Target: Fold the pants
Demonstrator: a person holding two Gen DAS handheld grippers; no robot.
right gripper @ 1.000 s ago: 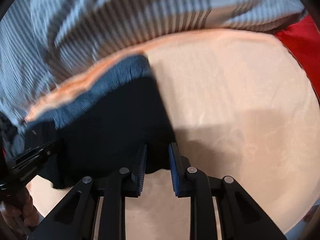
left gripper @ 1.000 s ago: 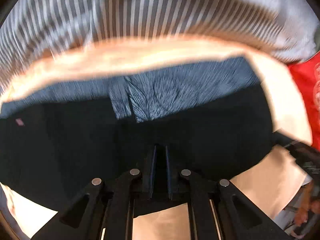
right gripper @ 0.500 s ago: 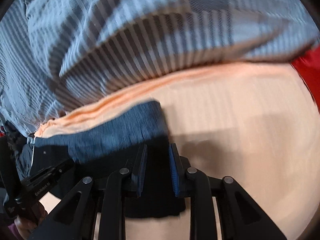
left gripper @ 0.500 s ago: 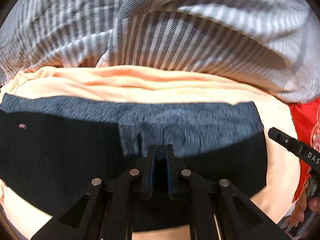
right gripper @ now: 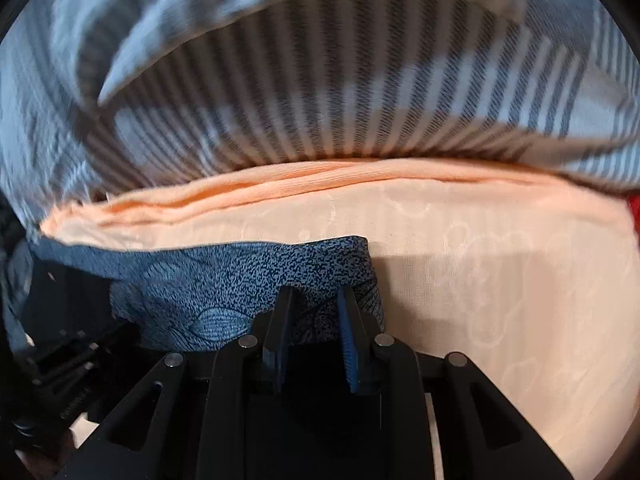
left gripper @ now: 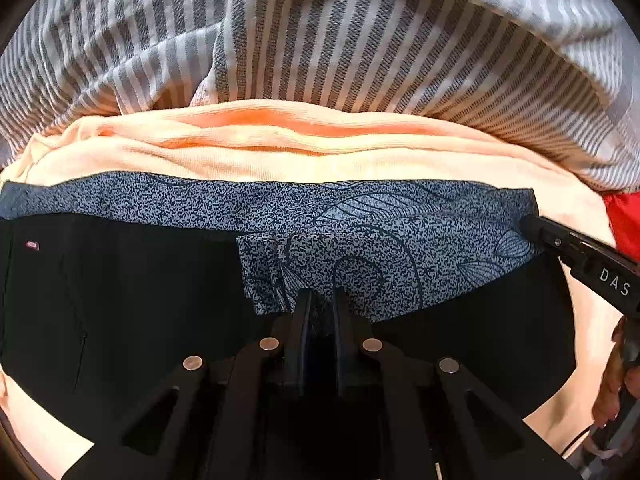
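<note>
Left wrist view: my left tool point(left gripper: 320, 300) is pinching the patterned blue-grey fabric of the pants point(left gripper: 120, 300) at lower centre, fingers pressed together on a bunched fold. The pants are lying flat across the peach bedsheet point(left gripper: 280, 156), below the striped blanket point(left gripper: 360, 48). Right wrist view: my right tool point(right gripper: 316, 304) is gripping the patterned corner point(right gripper: 240, 276) of the same edge at centre, jaws narrowly spread around the cloth. I am judging the fabric light, soft and limp; holding at the corners is keeping the edge taut.
</note>
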